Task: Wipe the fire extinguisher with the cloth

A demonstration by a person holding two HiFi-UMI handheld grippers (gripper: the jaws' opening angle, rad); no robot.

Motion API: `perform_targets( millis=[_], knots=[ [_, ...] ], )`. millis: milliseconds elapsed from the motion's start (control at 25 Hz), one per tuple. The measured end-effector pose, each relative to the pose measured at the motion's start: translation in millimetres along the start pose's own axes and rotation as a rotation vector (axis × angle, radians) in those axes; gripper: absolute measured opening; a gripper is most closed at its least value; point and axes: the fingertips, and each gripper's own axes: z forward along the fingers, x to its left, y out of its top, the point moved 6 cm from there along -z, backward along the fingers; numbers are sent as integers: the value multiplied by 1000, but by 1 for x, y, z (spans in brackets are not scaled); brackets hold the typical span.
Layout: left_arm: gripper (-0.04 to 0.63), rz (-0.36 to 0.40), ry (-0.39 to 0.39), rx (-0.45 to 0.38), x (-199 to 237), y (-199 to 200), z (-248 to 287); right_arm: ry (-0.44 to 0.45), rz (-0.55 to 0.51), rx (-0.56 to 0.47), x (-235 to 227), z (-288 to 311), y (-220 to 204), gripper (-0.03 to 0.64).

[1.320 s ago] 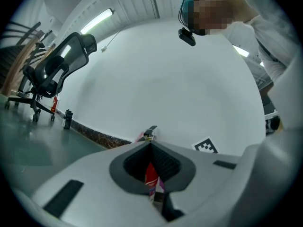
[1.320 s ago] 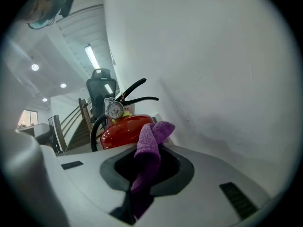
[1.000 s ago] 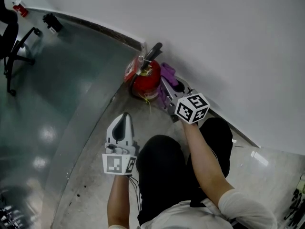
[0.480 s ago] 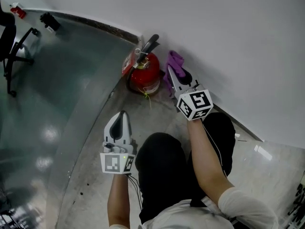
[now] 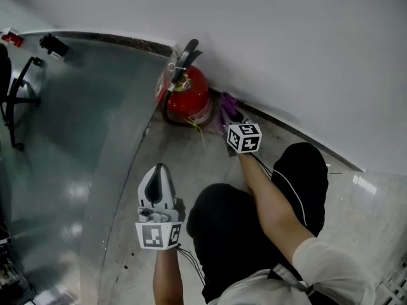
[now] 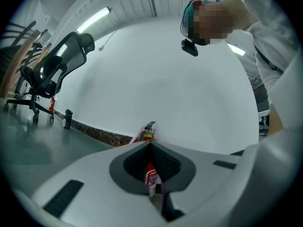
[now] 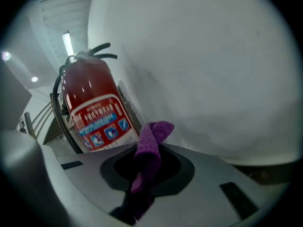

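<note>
A red fire extinguisher [image 5: 188,99] with a black handle stands on the floor against the white wall; it fills the left of the right gripper view [image 7: 92,108] and shows small between the jaws in the left gripper view [image 6: 150,174]. My right gripper [image 5: 227,121] is shut on a purple cloth [image 7: 147,148], held just right of the extinguisher's base [image 5: 226,110]. My left gripper [image 5: 158,175] is shut and empty, well back from the extinguisher over the floor.
A white wall [image 5: 305,56] with a dark skirting strip runs behind the extinguisher. A glossy green floor [image 5: 70,126] lies to the left with an office chair [image 5: 16,100] at its far edge. The person's dark-clad knees [image 5: 222,227] sit between the grippers.
My right gripper with the cloth has dropped lower, beside the extinguisher's base. The view has shifted, and the left gripper sits lower in the head view.
</note>
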Motion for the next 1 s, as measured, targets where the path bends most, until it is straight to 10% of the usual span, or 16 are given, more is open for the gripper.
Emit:
perform_targets(
  millis=[400,1000],
  knots=[
    [6,-21,19,11,14,-18,-27,-18,178,112,-23,35,-82,58],
    [5,-15,4,-2,11,-15,-34,116,409,-25,7,29,-56,58]
  ],
)
